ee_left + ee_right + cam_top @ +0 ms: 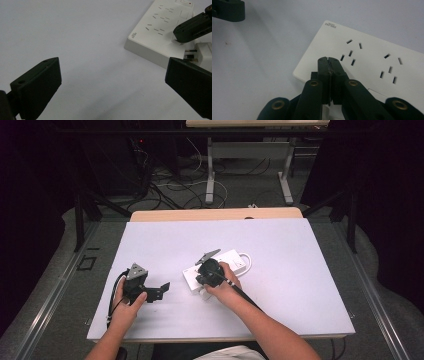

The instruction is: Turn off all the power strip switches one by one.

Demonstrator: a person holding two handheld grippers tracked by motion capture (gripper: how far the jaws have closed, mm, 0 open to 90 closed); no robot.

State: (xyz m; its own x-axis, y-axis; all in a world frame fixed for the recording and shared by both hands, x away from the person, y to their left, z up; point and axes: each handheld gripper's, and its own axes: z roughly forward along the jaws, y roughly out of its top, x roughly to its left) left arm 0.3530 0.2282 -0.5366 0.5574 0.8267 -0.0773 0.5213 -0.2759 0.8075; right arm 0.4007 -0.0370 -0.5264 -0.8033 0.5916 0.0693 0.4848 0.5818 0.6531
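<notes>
A white power strip (220,267) is lying on the pale tabletop (300,285), a little right of the tabletop's middle and turned at a slant, with its white cord looping off its far right end. The right tongs (204,279) are sitting over the near left part of the power strip, gripped in the person's right hand (227,287), and in the right gripper view the right tongs' jaws are pressing flat together with nothing visible between them, their tips hovering just above the strip's near edge, close to a cluster of socket slots. Beside that same end of the power strip, the left gripper view is showing a white plug (203,51) with bare metal prongs pointing toward the strip; whether it is touching the strip cannot be told. The left tongs (161,291) are resting to the left of the power strip, apart from it, held by the person's left hand (125,307), with their jaws standing wide apart over bare tabletop and holding nothing. The far jaw of the left tongs is pointing toward the strip's near left corner.
</notes>
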